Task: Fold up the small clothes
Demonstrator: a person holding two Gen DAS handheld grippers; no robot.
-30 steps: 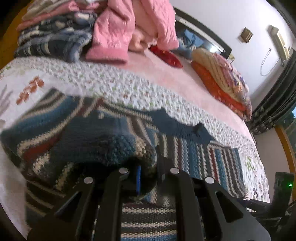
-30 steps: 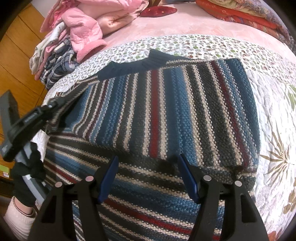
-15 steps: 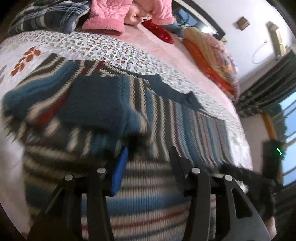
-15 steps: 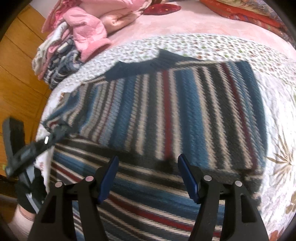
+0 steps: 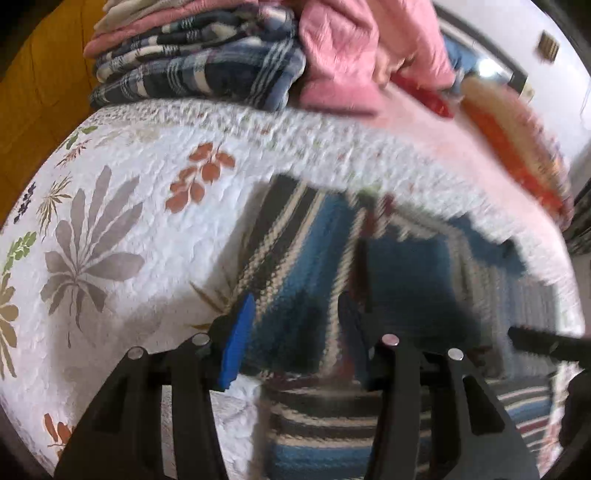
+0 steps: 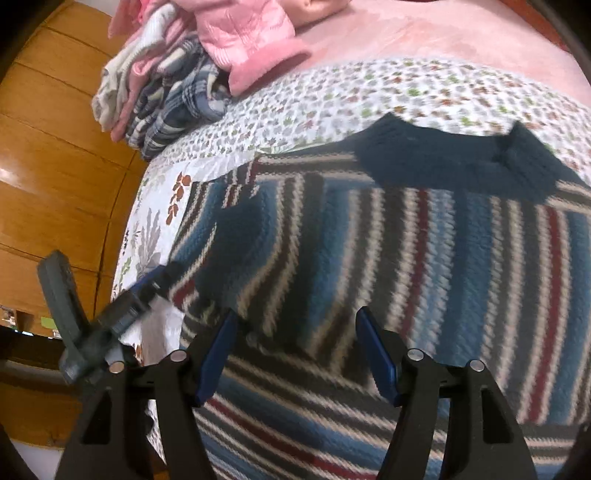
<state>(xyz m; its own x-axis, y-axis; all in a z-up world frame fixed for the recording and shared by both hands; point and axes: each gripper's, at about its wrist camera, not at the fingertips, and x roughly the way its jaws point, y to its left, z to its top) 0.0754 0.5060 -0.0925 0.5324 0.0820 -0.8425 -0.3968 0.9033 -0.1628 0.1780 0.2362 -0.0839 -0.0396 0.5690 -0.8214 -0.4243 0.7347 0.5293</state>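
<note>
Sweater (image 6: 369, 258), striped, flat on bed (image 5: 122, 229), sleeve folded in: mid-fold. Left gripper (image 5: 291, 328) and right gripper (image 6: 295, 350) jaws open, empty. Next, likely: grip hem just ahead of jaws.

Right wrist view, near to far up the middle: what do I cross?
Right gripper → striped sweater → its dark collar → floral quilt → pink bedsheet.

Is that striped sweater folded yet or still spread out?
Partly folded. The striped sweater lies flat on the quilt, one sleeve turned in across its body.
</note>
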